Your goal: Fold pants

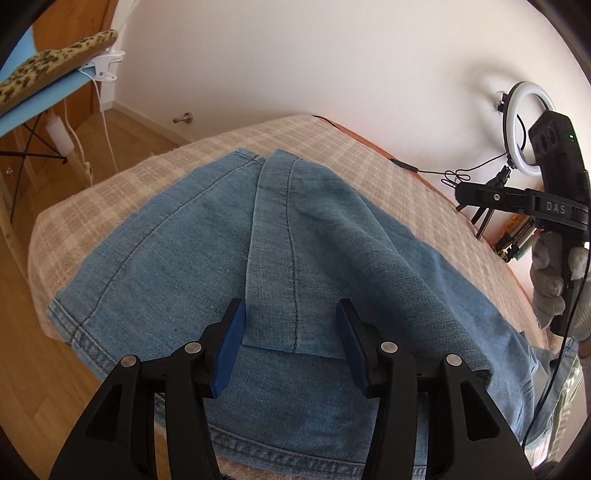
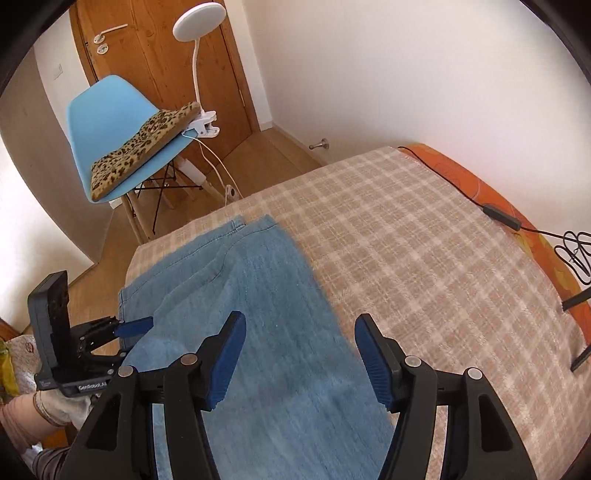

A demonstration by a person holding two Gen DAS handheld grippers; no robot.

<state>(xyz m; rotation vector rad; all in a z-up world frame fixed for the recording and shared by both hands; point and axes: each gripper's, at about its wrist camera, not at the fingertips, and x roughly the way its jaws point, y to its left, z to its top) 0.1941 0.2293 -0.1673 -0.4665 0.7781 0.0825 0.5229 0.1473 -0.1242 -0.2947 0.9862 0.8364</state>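
Note:
Light blue denim pants (image 1: 177, 266) lie on a beige checked blanket (image 1: 325, 140). One leg is folded back over the rest, and its cut end (image 1: 284, 332) lies between the fingers of my left gripper (image 1: 290, 306). That gripper is open and its blue pads (image 1: 231, 343) are not pressing on the cloth. In the right wrist view the pants (image 2: 258, 295) run down the blanket's left side. My right gripper (image 2: 300, 321) hovers open over their right edge with nothing in it. The left gripper (image 2: 135, 326) shows at the pants' left edge, and the right gripper (image 1: 550, 206) appears at the far right of the left wrist view.
A blue chair (image 2: 110, 122) with a leopard-print cushion (image 2: 144, 147) and a clipped white lamp (image 2: 199, 22) stands on the wooden floor beyond the bed. A ring light (image 1: 528, 122) and a black cable (image 2: 502, 218) sit by the orange bed edge (image 2: 480, 184) at the wall.

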